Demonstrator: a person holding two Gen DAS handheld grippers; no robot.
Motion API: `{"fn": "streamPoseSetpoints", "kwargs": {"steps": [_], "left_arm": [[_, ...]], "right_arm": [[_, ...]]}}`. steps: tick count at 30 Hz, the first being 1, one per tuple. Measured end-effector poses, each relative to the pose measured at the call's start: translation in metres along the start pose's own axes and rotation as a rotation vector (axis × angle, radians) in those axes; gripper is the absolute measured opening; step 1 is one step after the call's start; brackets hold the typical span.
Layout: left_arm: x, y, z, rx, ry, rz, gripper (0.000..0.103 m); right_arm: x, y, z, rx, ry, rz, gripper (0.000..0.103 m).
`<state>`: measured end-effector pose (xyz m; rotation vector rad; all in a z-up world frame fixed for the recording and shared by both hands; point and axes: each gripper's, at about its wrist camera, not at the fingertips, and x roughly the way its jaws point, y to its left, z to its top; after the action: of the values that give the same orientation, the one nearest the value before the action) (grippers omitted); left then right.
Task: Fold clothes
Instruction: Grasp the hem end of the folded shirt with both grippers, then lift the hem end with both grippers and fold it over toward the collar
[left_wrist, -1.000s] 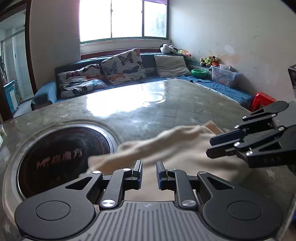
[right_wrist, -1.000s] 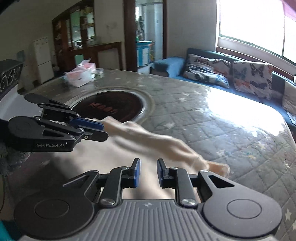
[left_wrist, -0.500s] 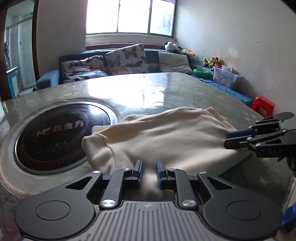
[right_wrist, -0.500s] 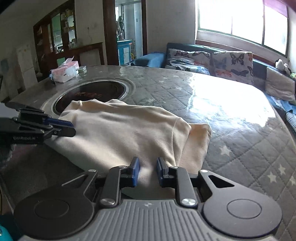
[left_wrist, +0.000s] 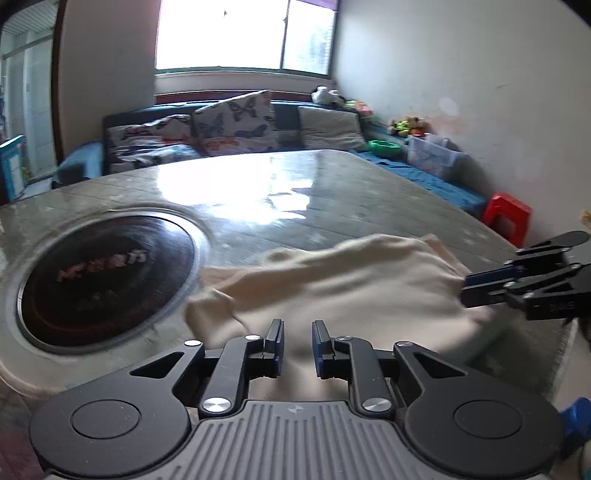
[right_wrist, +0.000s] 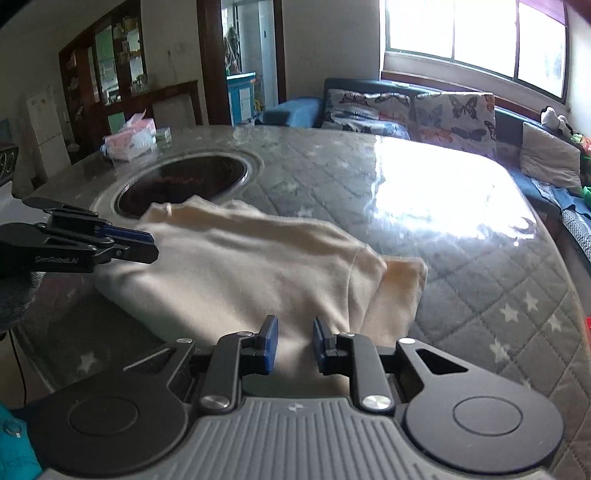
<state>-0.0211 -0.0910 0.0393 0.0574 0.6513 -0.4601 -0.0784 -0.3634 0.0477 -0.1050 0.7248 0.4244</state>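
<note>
Garment: cream soft-knit folded garment (right_wrist: 236, 273), lying on the near part of the counter, its far edge just beside the round inset; a sleeve or flap sticks out at its right end in the right wrist view.
Counter: grey quilted star-print counter under a glossy cover (right_wrist: 424, 206), strong window glare on its far half.
Inset: dark round glass hotplate with a metal ring (left_wrist: 103, 273), red lettering on it, blurred.
Left claw: left claw (left_wrist: 297, 345), fingers a narrow gap apart, nothing gripped between them; garment lies below and ahead of the tips.
Right claw: right claw (right_wrist: 294, 341), fingers likewise a narrow gap apart, nothing gripped; it hangs over the garment's near edge.
Left view only: red plastic stool (left_wrist: 508, 218) by the wall, clear lidded storage box (left_wrist: 430, 155), green bowl (left_wrist: 384, 147); right claw enters at the right edge beside the garment's corner.
Right view only: pink tissue pack (right_wrist: 129, 140) at the counter's far left corner, dark wooden glass-front cabinet (right_wrist: 107, 59), doorway; left claw enters at the left edge beside the garment.
Both views: butterfly-print cushions (right_wrist: 454, 110) on a dark blue sofa under the window.
Change since earlier frames: garment was lifted and blurred a second ago, now settled flat; both claw gaps unchanged.
</note>
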Motion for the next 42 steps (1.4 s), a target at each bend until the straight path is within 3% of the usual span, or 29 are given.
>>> {"fn": "streamPoseSetpoints", "kwargs": {"steps": [8, 13, 17, 20, 22, 25, 27, 36, 42], "left_arm": [[0.012, 0.019, 0.011, -0.044, 0.008, 0.084, 0.02], [0.005, 0.026, 0.011, -0.072, -0.013, 0.13, 0.046], [0.01, 0.032, 0.011, -0.11, 0.018, 0.133, 0.046], [0.012, 0.034, 0.011, -0.122, 0.03, 0.124, 0.041], [0.014, 0.035, 0.011, -0.126, 0.034, 0.119, 0.028], [0.015, 0.036, 0.012, -0.129, 0.035, 0.117, 0.011], [0.013, 0.036, 0.013, -0.129, 0.024, 0.119, 0.006], [0.0, 0.018, 0.028, -0.071, -0.097, 0.08, 0.005], [0.045, 0.012, 0.023, -0.056, -0.001, 0.109, 0.008]], "right_arm": [[0.03, -0.011, 0.035, 0.018, -0.032, -0.046, 0.022], [0.041, -0.04, 0.035, 0.134, -0.016, -0.093, 0.023], [0.047, -0.059, 0.028, 0.231, -0.001, -0.078, 0.026], [0.051, -0.068, 0.023, 0.279, 0.002, -0.055, 0.026], [0.05, -0.07, 0.021, 0.286, -0.007, -0.048, 0.025], [0.051, -0.069, 0.022, 0.282, -0.017, -0.04, 0.008], [0.049, -0.065, 0.023, 0.271, -0.031, -0.048, 0.005], [0.005, -0.05, 0.029, 0.212, -0.179, -0.163, 0.004], [0.029, -0.068, 0.009, 0.276, -0.078, -0.216, 0.005]]}}
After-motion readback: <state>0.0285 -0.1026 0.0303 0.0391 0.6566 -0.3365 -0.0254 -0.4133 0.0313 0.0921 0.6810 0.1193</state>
